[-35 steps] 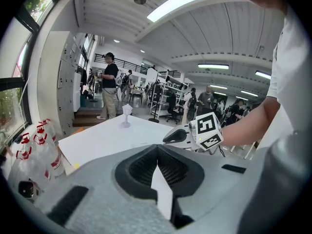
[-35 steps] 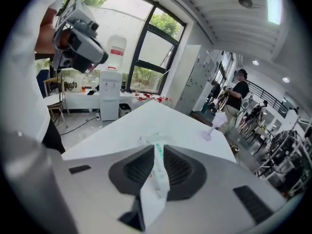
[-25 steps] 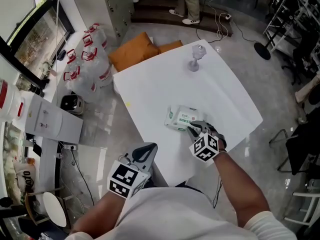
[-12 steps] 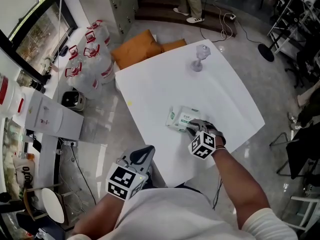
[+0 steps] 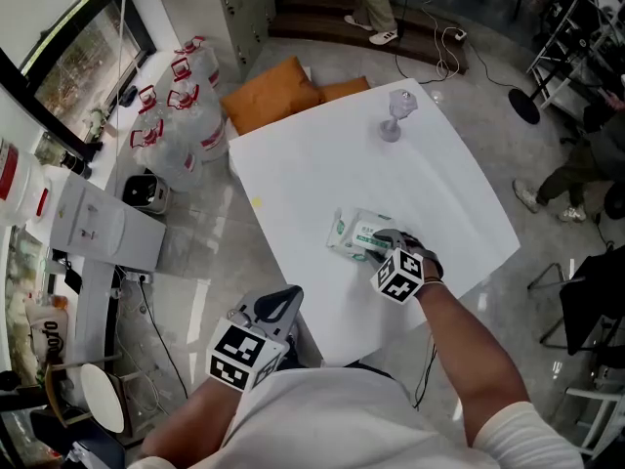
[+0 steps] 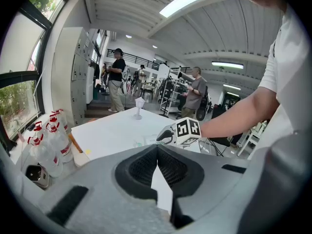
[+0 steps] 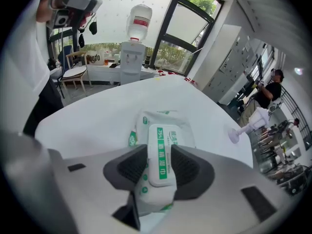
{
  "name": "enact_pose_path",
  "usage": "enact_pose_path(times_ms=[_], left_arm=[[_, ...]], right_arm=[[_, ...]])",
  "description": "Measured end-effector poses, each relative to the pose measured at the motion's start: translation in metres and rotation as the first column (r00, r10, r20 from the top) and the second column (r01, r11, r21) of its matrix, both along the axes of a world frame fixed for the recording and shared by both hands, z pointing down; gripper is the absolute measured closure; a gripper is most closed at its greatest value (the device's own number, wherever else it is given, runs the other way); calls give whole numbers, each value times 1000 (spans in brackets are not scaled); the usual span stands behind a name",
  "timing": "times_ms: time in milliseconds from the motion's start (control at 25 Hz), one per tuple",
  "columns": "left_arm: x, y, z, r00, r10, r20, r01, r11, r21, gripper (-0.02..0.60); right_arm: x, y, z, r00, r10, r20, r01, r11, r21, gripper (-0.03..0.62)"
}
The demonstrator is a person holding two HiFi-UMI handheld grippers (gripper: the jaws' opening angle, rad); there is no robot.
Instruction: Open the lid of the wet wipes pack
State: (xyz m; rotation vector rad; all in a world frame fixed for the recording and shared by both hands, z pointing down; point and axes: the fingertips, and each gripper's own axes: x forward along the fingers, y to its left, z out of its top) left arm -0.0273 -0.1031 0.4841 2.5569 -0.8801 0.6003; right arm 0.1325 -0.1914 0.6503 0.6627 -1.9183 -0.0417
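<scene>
The wet wipes pack (image 5: 354,231) lies flat on the white table (image 5: 322,164), white with green print; its hard lid (image 7: 160,152) is closed. My right gripper (image 5: 383,243) points steeply down over the pack's near end. Its jaws have just been opening and now stand on either side of the lid, which lies between the pads (image 7: 130,167) in the right gripper view. My left gripper (image 5: 285,297) hangs off the table's near-left edge, away from the pack, its jaws meeting at the tips with nothing in them (image 6: 157,147).
A clear stemmed glass (image 5: 395,115) stands at the table's far corner. Several water bottles (image 5: 171,130) and an orange cushion (image 5: 278,96) lie on the floor to the left. A white dispenser cabinet (image 5: 103,234) stands further left. A person's feet (image 5: 373,29) show beyond the table.
My right gripper has sunk a little onto the pack's near end. The left gripper has stayed where it was, and the pack has not moved.
</scene>
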Motion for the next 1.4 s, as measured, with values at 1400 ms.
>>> enact_pose_path(times_ms=[1400], left_arm=[[5,5,-1,1000,14,-16,-14,1000,-1,572]], right_arm=[[-2,1,-28,988,43,148,-19,987,-158,559]])
